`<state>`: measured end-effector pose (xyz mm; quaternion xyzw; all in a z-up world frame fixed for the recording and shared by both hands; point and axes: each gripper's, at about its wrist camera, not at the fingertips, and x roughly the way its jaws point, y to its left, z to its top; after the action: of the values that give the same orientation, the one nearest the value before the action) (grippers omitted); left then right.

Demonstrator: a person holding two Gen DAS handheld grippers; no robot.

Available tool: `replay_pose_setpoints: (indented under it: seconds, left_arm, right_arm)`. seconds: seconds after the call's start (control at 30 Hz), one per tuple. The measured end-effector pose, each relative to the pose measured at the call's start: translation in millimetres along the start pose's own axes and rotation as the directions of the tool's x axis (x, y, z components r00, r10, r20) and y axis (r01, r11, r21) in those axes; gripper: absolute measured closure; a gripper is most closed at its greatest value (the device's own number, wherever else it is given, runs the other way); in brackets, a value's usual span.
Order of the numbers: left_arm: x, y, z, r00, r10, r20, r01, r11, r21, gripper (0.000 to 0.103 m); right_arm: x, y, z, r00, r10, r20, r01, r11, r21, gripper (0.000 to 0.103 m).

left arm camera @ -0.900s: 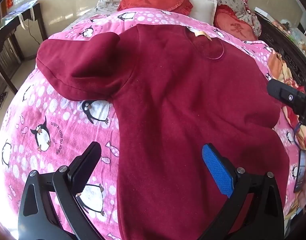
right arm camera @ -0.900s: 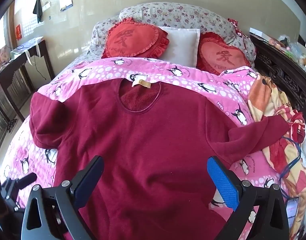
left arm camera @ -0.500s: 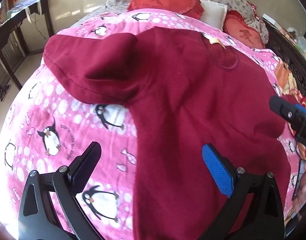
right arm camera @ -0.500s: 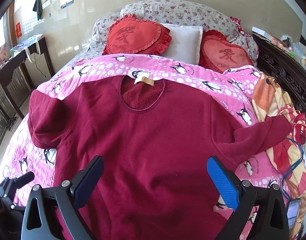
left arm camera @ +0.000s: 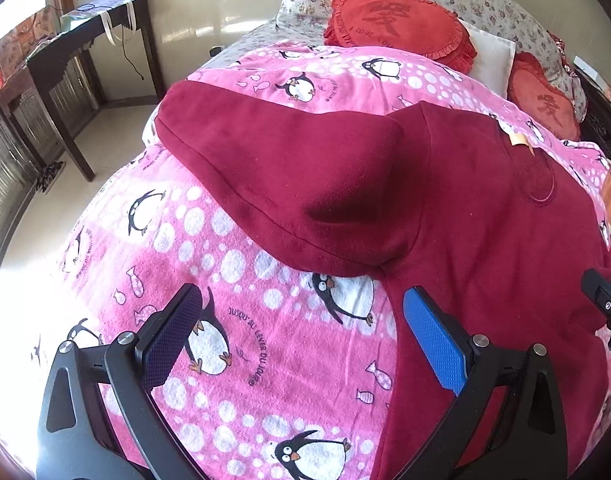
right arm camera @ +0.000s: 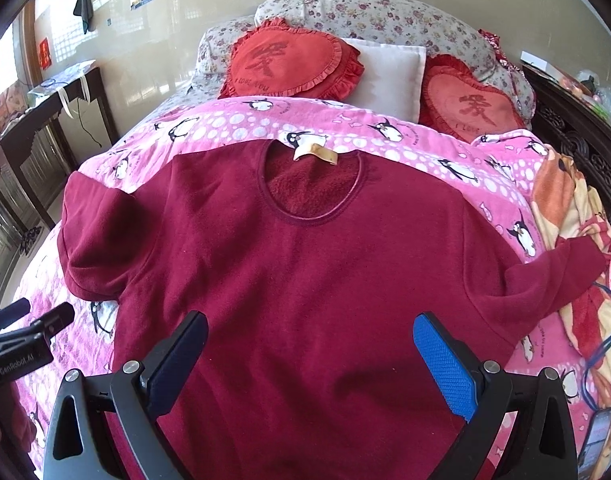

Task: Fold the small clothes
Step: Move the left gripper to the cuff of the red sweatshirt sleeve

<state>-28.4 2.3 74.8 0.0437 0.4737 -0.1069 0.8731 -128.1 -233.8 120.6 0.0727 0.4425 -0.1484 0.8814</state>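
Observation:
A dark red fleece sweater [right arm camera: 305, 280] lies flat, front up, on a pink penguin blanket [right arm camera: 233, 124], collar toward the pillows. Its left sleeve [left arm camera: 289, 176] lies out to the left, its right sleeve [right arm camera: 545, 276] out to the right. My left gripper [left arm camera: 301, 336] is open and empty, hovering over the blanket just below the left sleeve, at the sweater's left side edge. My right gripper [right arm camera: 309, 356] is open and empty above the sweater's lower middle. The left gripper also shows at the left edge of the right wrist view [right arm camera: 29, 320].
Two red heart cushions [right arm camera: 289, 60] and a white pillow [right arm camera: 385, 72] lie at the head of the bed. A crumpled orange patterned blanket [right arm camera: 573, 248] and a phone [right arm camera: 595, 436] lie at the right. A dark wooden desk [left arm camera: 65, 64] stands by the wall at the left.
My left gripper has moved left, from over the sweater's body to over the blanket below the left sleeve. The right gripper has shifted slightly forward. Both stay open.

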Motion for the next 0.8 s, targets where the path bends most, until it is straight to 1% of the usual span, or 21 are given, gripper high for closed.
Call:
replay_pose_setpoints:
  seconds: [0.03, 0.17, 0.3, 0.4, 0.57, 0.8]
  left_arm:
    - [-0.6, -0.1, 0.4, 1.0, 0.002, 0.003, -0.002, 1.0, 0.003, 0.001]
    - [-3.6, -4.9, 1.7, 1.0, 0.002, 0.013, -0.002, 1.0, 0.02, 0.001]
    - [-6.6, -18.0, 4.2, 1.0, 0.001, 0.018, -0.002, 0.999, 0.041, 0.001]
    - [-8.8, -27.1, 4.9, 1.0, -0.001, 0.023, 0.0, 0.998, 0.056, 0.001]
    - [-11.4, -37.7, 7.3, 0.999, -0.001, 0.032, -0.001, 0.997, 0.072, 0.001]
    - [-8.6, -38.3, 13.2, 0.999, 0.012, 0.036, -0.015, 0.997, 0.072, 0.001]
  right_arm:
    - [0.7, -0.6, 0.0, 1.0, -0.002, -0.016, 0.002, 1.0, -0.004, 0.001]
    - [0.8, -0.8, 0.9, 1.0, -0.001, -0.026, 0.001, 1.0, -0.007, 0.001]
    - [-0.7, -1.8, 0.9, 0.999, 0.013, -0.035, -0.013, 1.0, 0.005, 0.001]
    - [-1.6, -5.1, -0.3, 0.999, 0.028, -0.025, -0.028, 0.999, 0.03, 0.001]
    - [-0.1, -6.8, -1.5, 0.999, 0.022, -0.024, -0.021, 0.999, 0.026, 0.001]
    - [-0.2, -2.8, 1.9, 0.999, 0.042, -0.012, -0.042, 0.999, 0.018, 0.001]
